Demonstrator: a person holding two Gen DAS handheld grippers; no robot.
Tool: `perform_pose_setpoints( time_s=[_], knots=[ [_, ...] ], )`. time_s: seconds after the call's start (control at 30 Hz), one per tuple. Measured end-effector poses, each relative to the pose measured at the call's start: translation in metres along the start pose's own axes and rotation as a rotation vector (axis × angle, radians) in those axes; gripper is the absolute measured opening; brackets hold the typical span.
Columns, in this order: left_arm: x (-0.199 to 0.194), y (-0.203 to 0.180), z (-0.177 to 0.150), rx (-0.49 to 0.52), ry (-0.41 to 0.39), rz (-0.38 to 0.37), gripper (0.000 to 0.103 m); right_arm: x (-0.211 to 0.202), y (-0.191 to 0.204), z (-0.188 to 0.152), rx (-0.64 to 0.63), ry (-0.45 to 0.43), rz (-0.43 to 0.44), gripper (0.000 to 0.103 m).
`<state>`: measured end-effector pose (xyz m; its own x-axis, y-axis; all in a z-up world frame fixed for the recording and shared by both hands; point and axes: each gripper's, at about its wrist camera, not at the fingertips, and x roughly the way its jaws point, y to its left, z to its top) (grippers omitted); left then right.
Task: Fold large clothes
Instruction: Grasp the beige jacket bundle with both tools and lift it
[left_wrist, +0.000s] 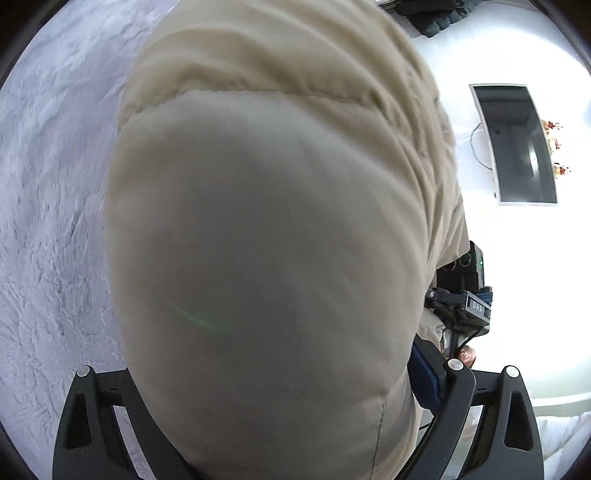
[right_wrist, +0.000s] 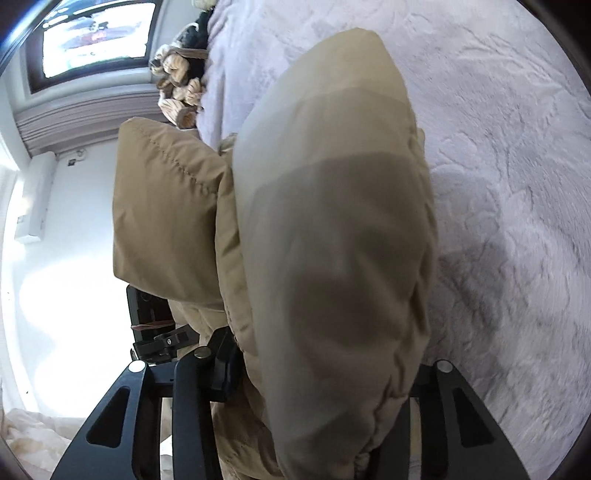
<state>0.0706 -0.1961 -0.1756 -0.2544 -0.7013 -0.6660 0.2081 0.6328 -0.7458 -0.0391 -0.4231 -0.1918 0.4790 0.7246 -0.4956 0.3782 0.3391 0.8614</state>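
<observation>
The left tool (left_wrist: 273, 424) stands wide, and a puffy part of the tan coat (left_wrist: 266, 236) fills the space between its arms. I cannot tell if it pinches. The right tool (right_wrist: 291, 424) is narrower, with the coat bunched between its arms too. Under the coat lies a fuzzy pale blanket (right_wrist: 509, 155).
</observation>
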Motion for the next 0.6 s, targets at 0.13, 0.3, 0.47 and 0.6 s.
perform_pose_setpoints(
  time_s=[0.13,0.3,0.47,0.6],
  knots=[
    [-0.011,-0.016,-0.001,0.026,-0.032,-0.022,0.097,-0.011,0.015,-0.006,-0.036,-0.029,0.032,0.043],
    [-0.036,-0.018,-0.003,0.064,-0.082,-0.042,0.097,-0.012,0.051,-0.006,-0.119,-0.051,0.048,0.042],
    [-0.073,-0.001,0.005,0.055,-0.139,-0.070,0.097,0.003,0.085,-0.005,-0.181,-0.050,0.076,0.042],
    [-0.113,0.021,0.015,0.062,-0.182,-0.068,0.097,0.039,0.116,-0.001,-0.224,-0.040,0.098,0.041]
  ],
)
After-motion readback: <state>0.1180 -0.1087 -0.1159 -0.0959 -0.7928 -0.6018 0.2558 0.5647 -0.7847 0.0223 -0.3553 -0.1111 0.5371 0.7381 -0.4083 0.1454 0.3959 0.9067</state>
